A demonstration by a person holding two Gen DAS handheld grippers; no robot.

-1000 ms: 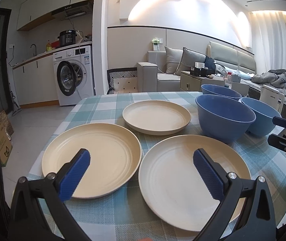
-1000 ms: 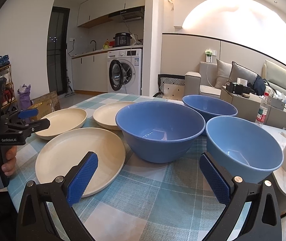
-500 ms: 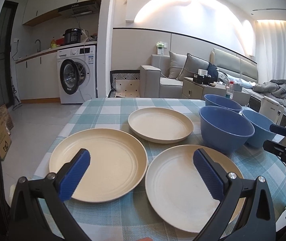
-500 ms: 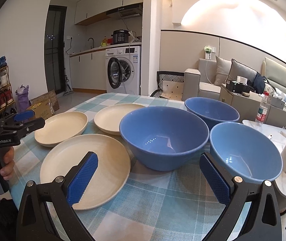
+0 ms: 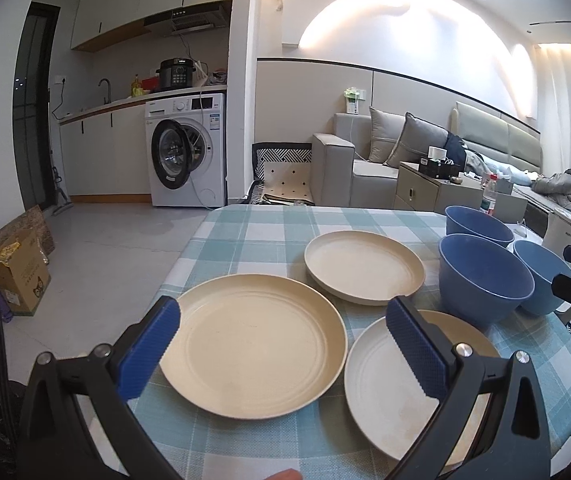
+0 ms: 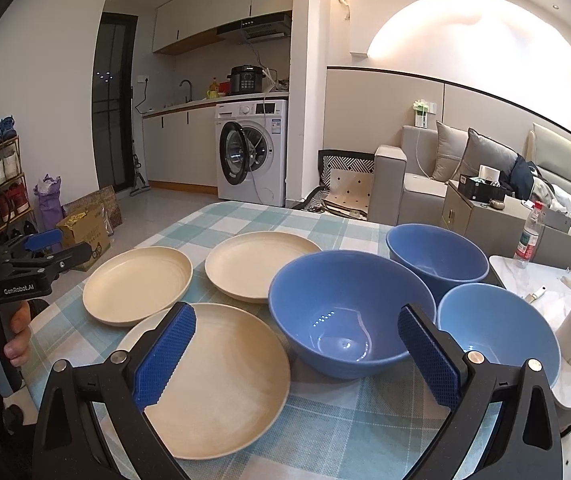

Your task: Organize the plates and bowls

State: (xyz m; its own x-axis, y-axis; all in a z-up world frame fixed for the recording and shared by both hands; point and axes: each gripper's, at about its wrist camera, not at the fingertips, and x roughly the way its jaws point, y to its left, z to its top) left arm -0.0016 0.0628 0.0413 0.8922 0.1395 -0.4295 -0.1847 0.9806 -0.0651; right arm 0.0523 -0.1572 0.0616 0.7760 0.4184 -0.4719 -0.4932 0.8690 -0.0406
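My left gripper [image 5: 283,344] hangs with its blue fingers [image 5: 147,346] spread wide and holding nothing, above the near edge of the checked tabletop [image 5: 261,236]. My right gripper [image 6: 297,354] is spread just as wide and also holds nothing. Nearest me lie two cream plates side by side: the left plate [image 5: 251,346] and the right plate [image 5: 409,390], close but apart, I think, though my finger hides the gap. Behind the right plate stands the big blue bowl [image 6: 349,312], with a paler blue bowl [image 6: 497,330] just beside it to the right. Farther back lies the smaller cream plate [image 5: 363,266], and farthest, the rear blue bowl [image 6: 437,254] near the tabletop's far right.
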